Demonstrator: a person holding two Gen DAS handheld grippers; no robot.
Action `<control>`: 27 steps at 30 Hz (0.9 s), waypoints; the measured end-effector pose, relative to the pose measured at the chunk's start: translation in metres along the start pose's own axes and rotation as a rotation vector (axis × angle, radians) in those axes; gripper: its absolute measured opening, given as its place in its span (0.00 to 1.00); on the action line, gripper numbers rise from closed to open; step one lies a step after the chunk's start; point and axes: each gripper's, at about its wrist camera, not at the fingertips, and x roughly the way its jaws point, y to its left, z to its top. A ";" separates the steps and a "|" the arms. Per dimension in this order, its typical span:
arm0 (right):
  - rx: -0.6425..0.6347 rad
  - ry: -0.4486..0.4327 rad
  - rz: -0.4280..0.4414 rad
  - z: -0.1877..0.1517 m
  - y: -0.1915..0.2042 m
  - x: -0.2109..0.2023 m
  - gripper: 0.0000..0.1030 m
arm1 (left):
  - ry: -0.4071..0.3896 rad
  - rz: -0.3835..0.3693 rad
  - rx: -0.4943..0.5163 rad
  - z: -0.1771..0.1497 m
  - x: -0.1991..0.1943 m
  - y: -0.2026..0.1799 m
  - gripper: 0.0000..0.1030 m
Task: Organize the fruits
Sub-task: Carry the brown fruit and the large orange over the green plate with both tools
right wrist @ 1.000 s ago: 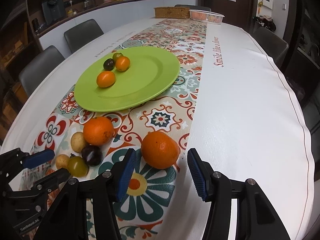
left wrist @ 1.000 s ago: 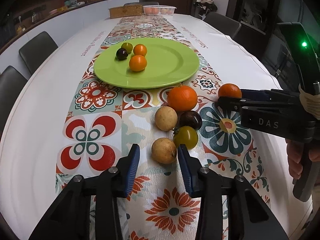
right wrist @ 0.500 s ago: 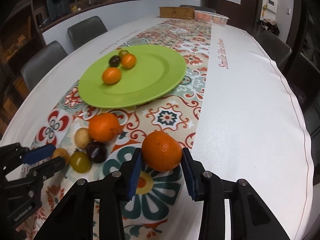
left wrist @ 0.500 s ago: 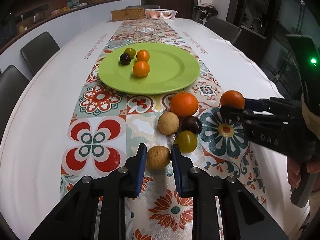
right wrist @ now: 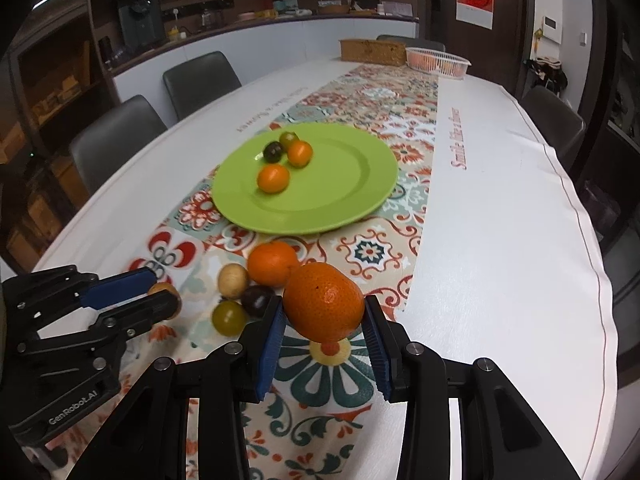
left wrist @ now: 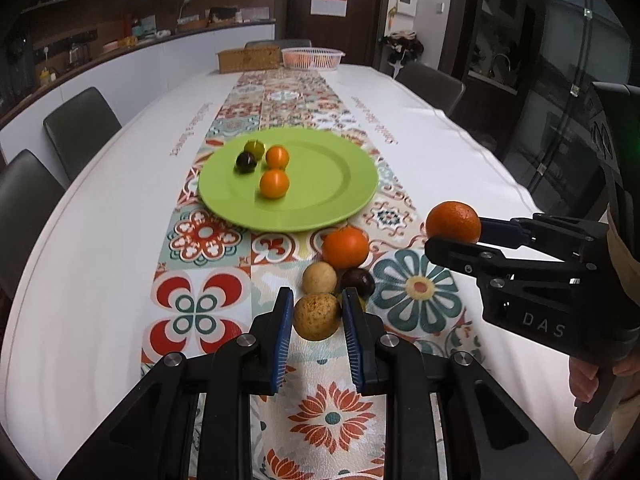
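Note:
My left gripper [left wrist: 316, 316] is shut on a tan round fruit [left wrist: 317, 317] and holds it above the table runner; it also shows in the right wrist view [right wrist: 164, 294]. My right gripper [right wrist: 325, 320] is shut on an orange [right wrist: 324, 302], lifted off the table, also seen in the left wrist view [left wrist: 453, 222]. A green plate [left wrist: 340, 184] holds two small orange fruits, a dark one and a green one. On the runner lie another orange [left wrist: 345, 247], a tan fruit [left wrist: 319, 278], a dark plum [left wrist: 357, 282] and a green fruit [right wrist: 229, 317].
A long white table with a patterned runner [left wrist: 276, 112]. A wicker box [left wrist: 248, 59] and a white basket [left wrist: 313, 57] stand at the far end. Dark chairs [left wrist: 80, 128] line both sides.
Both grippers closed on their fruits, the left on the tan fruit and the right on the orange, and lifted them off the table.

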 end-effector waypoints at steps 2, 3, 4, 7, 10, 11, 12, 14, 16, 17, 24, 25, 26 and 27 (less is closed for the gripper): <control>-0.005 -0.016 0.004 0.003 0.003 -0.007 0.39 | -0.016 -0.002 0.003 0.003 -0.006 -0.001 0.25; -0.006 -0.024 0.005 0.005 0.004 -0.010 0.39 | -0.025 -0.003 0.006 0.004 -0.009 -0.001 0.24; -0.008 -0.033 0.006 0.007 0.005 -0.013 0.39 | -0.036 -0.003 0.011 0.006 -0.013 -0.002 0.24; -0.013 -0.060 0.015 0.013 0.009 -0.022 0.39 | -0.060 -0.003 0.020 0.013 -0.020 -0.001 0.25; -0.017 -0.078 0.020 0.021 0.013 -0.026 0.39 | -0.079 0.004 0.028 0.022 -0.024 0.001 0.24; -0.019 -0.083 0.021 0.025 0.015 -0.027 0.39 | -0.084 0.006 0.029 0.024 -0.025 0.002 0.24; -0.019 -0.086 0.021 0.026 0.015 -0.027 0.39 | -0.091 0.009 0.033 0.028 -0.026 0.004 0.24; -0.019 -0.094 0.024 0.033 0.017 -0.026 0.39 | -0.101 0.016 0.037 0.034 -0.026 0.006 0.24; -0.016 -0.099 0.026 0.038 0.018 -0.026 0.39 | -0.113 0.024 0.042 0.041 -0.027 0.010 0.24; -0.018 -0.102 0.028 0.041 0.019 -0.025 0.39 | -0.118 0.027 0.044 0.044 -0.027 0.012 0.24; -0.013 -0.108 0.029 0.062 0.020 -0.015 0.39 | -0.145 0.037 0.064 0.069 -0.019 0.023 0.24; -0.011 -0.108 0.029 0.065 0.019 -0.013 0.39 | -0.145 0.039 0.066 0.072 -0.016 0.025 0.24; -0.012 -0.109 0.028 0.069 0.019 -0.011 0.39 | -0.144 0.040 0.069 0.075 -0.014 0.027 0.24; -0.015 -0.110 0.025 0.072 0.019 -0.008 0.39 | -0.140 0.039 0.073 0.078 -0.010 0.029 0.24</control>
